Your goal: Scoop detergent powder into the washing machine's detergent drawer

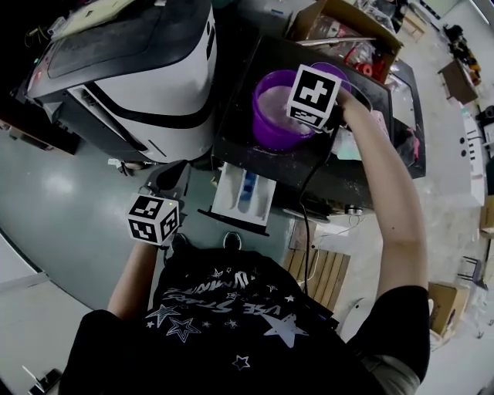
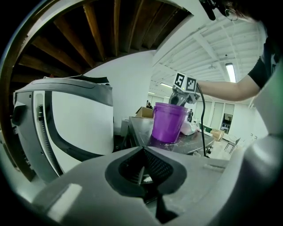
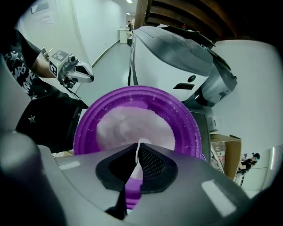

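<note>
Purple bucket [image 1: 268, 123] upright, mouth up; drawer [image 1: 231, 193] long axis toward person [image 1: 231, 324]; left gripper [image 2: 141, 173], right gripper [image 3: 138, 149]: fingers closed.

Powder bucket [image 3: 84, 128] on the table [image 1: 239, 146], just ahead of the right gripper's [image 3: 138, 148] jaws, scoop handle [image 3: 131, 194] between them; washing machine [image 3: 177, 66] beyond; detergent drawer [image 1: 243, 193] beside the left gripper's [image 2: 142, 154] jaws.

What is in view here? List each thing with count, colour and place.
dark machine: one, black, centre.
bucket: one, purple, on the dark machine.
powder: white, in the bucket.
detergent drawer: one, white and blue, open, below the bucket.
appliance: one, white and black, left of the bucket.
cardboard box: one, brown, beyond the machine.
pallet: one, wooden, on the floor.
left gripper: one, grey, jaws together, near the drawer.
right gripper: one, grey, jaws together, over the bucket.
</note>
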A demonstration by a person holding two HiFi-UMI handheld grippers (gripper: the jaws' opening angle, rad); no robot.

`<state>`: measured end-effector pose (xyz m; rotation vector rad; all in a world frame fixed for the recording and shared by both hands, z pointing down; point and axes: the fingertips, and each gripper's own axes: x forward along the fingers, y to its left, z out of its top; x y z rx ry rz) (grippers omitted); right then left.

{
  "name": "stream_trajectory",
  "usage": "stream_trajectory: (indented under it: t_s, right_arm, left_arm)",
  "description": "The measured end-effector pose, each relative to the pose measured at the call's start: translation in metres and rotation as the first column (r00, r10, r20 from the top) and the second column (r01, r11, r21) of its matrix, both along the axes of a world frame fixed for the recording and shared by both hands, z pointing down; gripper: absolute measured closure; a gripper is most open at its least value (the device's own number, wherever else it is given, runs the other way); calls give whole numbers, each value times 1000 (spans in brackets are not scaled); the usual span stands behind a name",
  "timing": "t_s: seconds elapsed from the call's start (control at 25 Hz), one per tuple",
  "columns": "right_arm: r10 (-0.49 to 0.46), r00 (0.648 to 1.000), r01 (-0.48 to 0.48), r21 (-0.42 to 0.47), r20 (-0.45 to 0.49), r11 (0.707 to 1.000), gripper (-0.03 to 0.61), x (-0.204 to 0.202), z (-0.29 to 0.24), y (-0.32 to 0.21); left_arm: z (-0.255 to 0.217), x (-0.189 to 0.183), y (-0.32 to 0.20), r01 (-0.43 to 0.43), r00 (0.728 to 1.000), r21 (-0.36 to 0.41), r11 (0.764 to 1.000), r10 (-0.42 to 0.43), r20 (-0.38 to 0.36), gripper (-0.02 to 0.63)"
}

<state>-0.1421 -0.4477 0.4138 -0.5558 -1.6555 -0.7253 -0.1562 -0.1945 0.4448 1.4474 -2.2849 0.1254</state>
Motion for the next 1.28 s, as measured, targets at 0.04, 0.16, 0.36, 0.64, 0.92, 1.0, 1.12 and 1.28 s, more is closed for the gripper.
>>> stream_trajectory:
  t_s: [0.04, 0.16, 0.36, 0.64, 0.92, 1.0, 1.12, 1.28]
  right_arm:
    - [6, 1000, -6, -1, -23, 1000, 541, 1, 2, 2]
    - [26, 996, -27, -6, -81, 1000, 541, 4, 6, 7]
    - [73, 989, -79, -47, -128, 996, 540, 7, 9, 12]
    - [143, 976, -167, -144, -165, 975, 540, 3, 6, 20]
    - [224, 956, -267, -247, -188, 932, 540, -2, 3, 28]
    - [228, 955, -270, -237, -189, 933, 540, -2, 3, 28]
    - [231, 953, -273, -229, -194, 934, 540, -2, 2, 30]
    - [256, 945, -306, -275, -203, 911, 540, -1, -4, 35]
  left_arm:
    - [0, 0, 0, 0, 1000, 2, 1000, 0, 0, 612]
    - [-1, -2, -1, 1, 1000, 12, 1000, -1, 0, 612]
    - [-3, -3, -3, -10, 1000, 22, 1000, 10, 3, 612]
    - [-5, -9, 0, -17, 1000, 30, 999, 17, 4, 612]
    - [-3, -12, 5, -23, 1000, 36, 999, 23, -2, 612]
    - [-2, -13, 6, -26, 1000, 37, 999, 26, -3, 612]
    - [-3, -15, 8, -31, 1000, 38, 999, 31, -3, 612]
    - [-4, -18, 11, -40, 999, 40, 998, 40, -2, 612]
